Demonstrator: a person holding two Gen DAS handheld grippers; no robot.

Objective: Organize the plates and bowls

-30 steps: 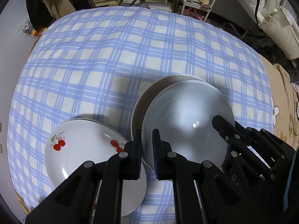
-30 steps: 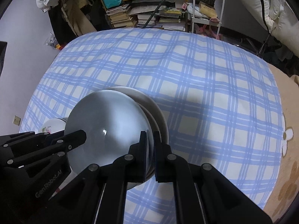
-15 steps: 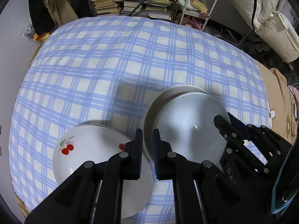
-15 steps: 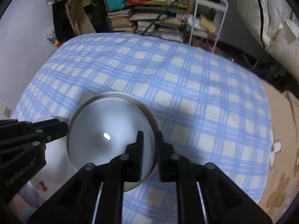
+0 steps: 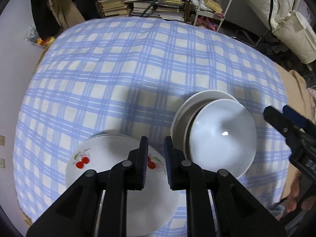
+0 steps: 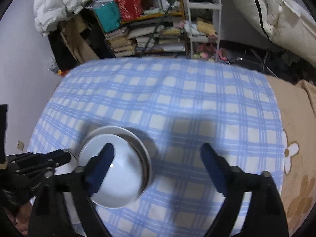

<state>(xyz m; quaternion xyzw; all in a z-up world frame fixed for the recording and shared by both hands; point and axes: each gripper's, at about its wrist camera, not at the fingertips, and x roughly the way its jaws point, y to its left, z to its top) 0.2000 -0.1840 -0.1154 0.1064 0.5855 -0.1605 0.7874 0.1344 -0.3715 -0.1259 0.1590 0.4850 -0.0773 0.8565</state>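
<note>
A pale grey bowl (image 5: 221, 138) sits tilted in a stack of white bowls (image 5: 189, 102) on the blue checked tablecloth (image 5: 138, 59). Left of the stack lies a white plate with cherries (image 5: 110, 158). My left gripper (image 5: 156, 158) hovers over the gap between plate and stack; its jaws are opening, with a narrow gap and nothing between them. In the right wrist view my right gripper (image 6: 156, 150) is opening wide above the cloth, its left finger over the bowl (image 6: 122, 177) and gripping nothing. The left gripper's fingers (image 6: 49, 160) show at that view's left edge.
Piles of books (image 5: 154, 6) and a white wire cart (image 5: 209, 9) stand beyond the table's far edge. A tan blanket with flower prints (image 6: 292, 158) covers the right side. A person's hand (image 5: 294, 193) shows at the lower right. The far half of the cloth bears nothing.
Both grippers have let go of the grey bowl's rim, leaving it on the stack. The right jaws have spread wide and drawn back. The left gripper has shifted left off the bowl.
</note>
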